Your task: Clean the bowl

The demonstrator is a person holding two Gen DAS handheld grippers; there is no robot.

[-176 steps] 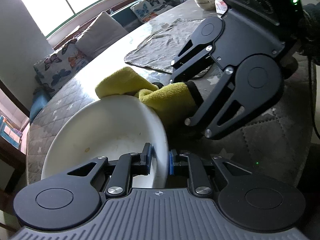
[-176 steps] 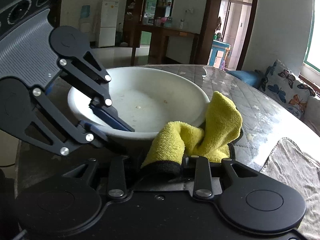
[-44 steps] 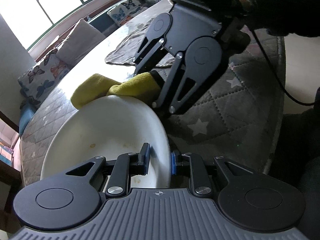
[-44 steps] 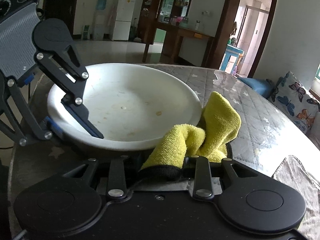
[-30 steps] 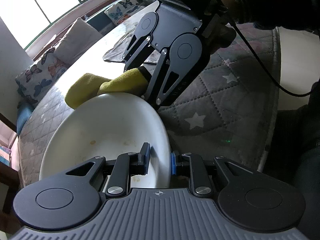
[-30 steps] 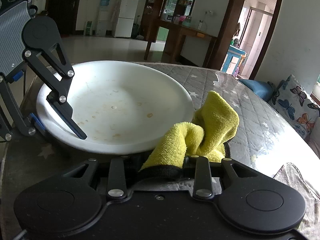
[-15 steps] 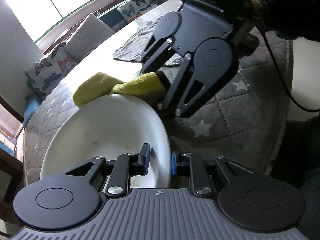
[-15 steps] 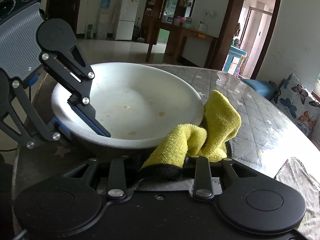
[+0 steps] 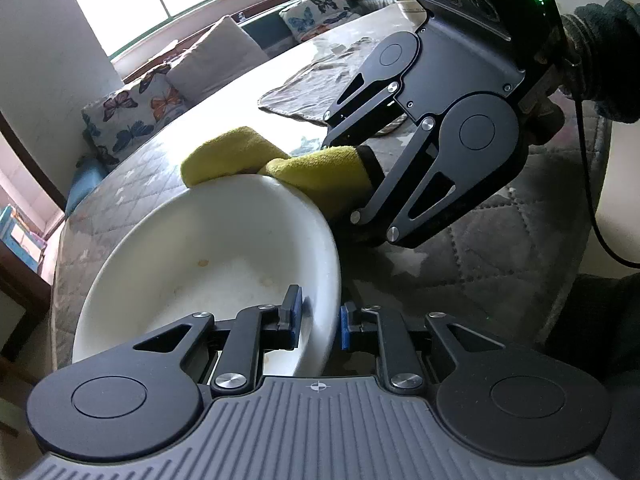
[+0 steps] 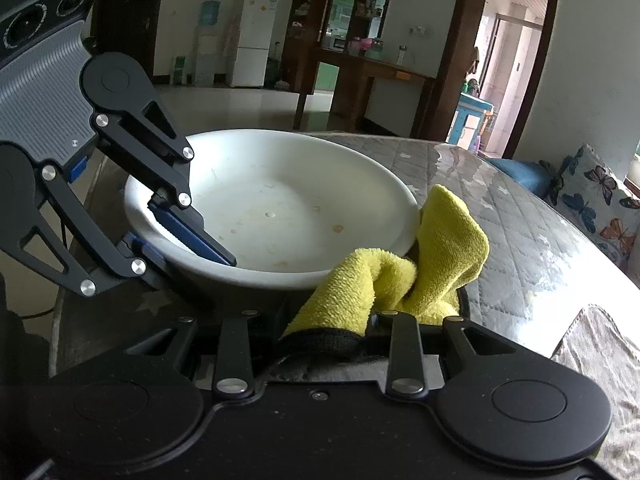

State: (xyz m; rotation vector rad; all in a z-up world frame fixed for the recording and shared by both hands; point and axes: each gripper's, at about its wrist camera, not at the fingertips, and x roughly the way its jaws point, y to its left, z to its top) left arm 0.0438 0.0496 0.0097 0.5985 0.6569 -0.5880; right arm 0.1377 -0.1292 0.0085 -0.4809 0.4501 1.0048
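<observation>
Since half a second ago the bowl (image 9: 216, 264) has been tipped a little flatter and the right gripper (image 9: 340, 200) has been drawn slightly closer to its rim. Nearest in the left wrist view, the left gripper (image 9: 320, 322) is closed onto the bowl's near rim, one blue pad (image 9: 295, 314) inside the wall and the other outside. The white bowl holds no food, only small brownish specks and smears on its floor. At its far rim the yellow cloth (image 9: 280, 166) is pressed against the outer wall, clamped in the right gripper. Beyond lie a grey cloth (image 9: 312, 88) on the quilted table (image 9: 500, 240) and butterfly-print cushions (image 9: 136, 116) under a window.

From the right wrist view, the cloth (image 10: 404, 276) is seen pinched between that gripper's narrowed fingers, folded in two humps beside the bowl (image 10: 280, 208), outside it. Only this view shows the left gripper (image 10: 176, 236) from the side, a refrigerator (image 10: 252, 40) and a wooden cabinet (image 10: 352, 52) far behind.
</observation>
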